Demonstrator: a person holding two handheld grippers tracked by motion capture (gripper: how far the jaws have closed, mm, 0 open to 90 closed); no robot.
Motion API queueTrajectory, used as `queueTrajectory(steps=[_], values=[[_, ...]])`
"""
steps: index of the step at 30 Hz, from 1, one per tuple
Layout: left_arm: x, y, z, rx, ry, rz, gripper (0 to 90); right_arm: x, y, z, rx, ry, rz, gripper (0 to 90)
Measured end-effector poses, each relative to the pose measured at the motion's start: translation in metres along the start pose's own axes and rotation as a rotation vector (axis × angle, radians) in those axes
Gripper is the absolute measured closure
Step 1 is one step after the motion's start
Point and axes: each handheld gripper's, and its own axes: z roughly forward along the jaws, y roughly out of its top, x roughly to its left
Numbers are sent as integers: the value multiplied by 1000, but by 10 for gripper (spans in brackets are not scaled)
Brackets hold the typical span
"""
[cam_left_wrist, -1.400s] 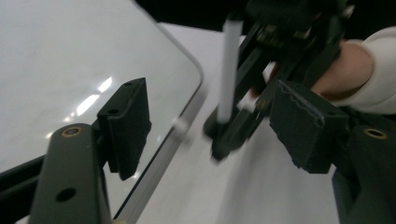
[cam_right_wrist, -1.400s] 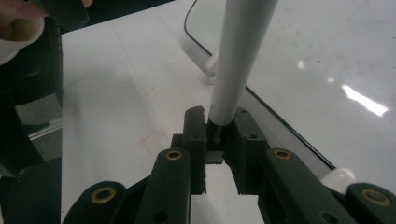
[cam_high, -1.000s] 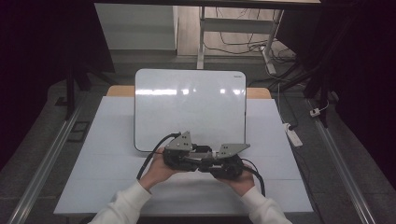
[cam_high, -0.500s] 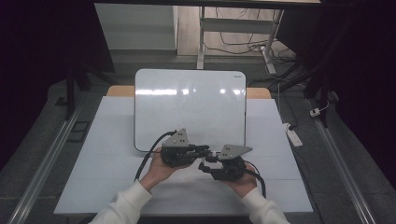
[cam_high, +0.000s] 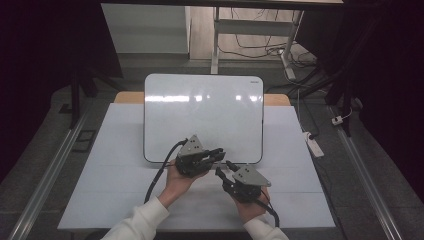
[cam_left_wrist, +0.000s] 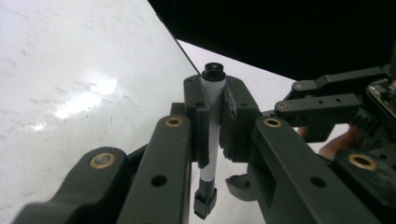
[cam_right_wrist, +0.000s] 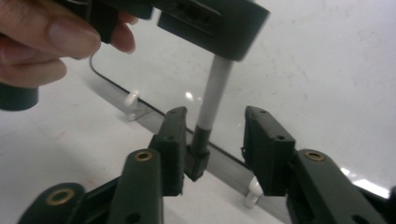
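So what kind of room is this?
Probably a lab or workshop recording bench: a white table holding a glossy white whiteboard, dark curtains around it, loose cables and a white power strip on the floor.

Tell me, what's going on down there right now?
Left gripper shut on marker. Right gripper open around marker's black cap. Whiteboard just behind, nothing in the way.

One white, rounded-corner whiteboard (cam_high: 203, 117) with a thin dark rim lies on one pale tabletop (cam_high: 95, 175), and one slim white marker pen (cam_left_wrist: 211, 121) with black ends is in view. There are two black two-jaw grippers, the left gripper (cam_high: 216, 153) and the right gripper (cam_high: 223, 170), each carrying one grey three-cornered plate. One white power strip (cam_high: 313, 143) lies on the floor.
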Motion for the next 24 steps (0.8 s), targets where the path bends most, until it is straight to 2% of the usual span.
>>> queueTrajectory(steps=[4, 9, 12, 16, 17, 20, 24], values=[[-2, -1, 4, -4, 13, -14, 810, 0, 0, 4, 3, -19, 19, 674], [-6, -2, 8, -17, 28, -23, 810, 1, 1, 7, 8, -47, 4, 762], [-8, -3, 9, -23, 39, -23, 809, -1, 2, 8, 12, -60, 1, 784], [-8, -3, 10, -29, 30, -35, 796, -9, 3, 6, 22, -49, 16, 809], [-8, -3, 9, -32, 26, -34, 782, -10, 3, 5, 24, -50, 11, 810], [-6, -2, 2, -44, 36, -23, 626, -12, 6, 2, 19, -47, 2, 810], [1, -1, -22, -51, 60, -13, 491, -26, 11, -7, 18, -54, 29, 811]])
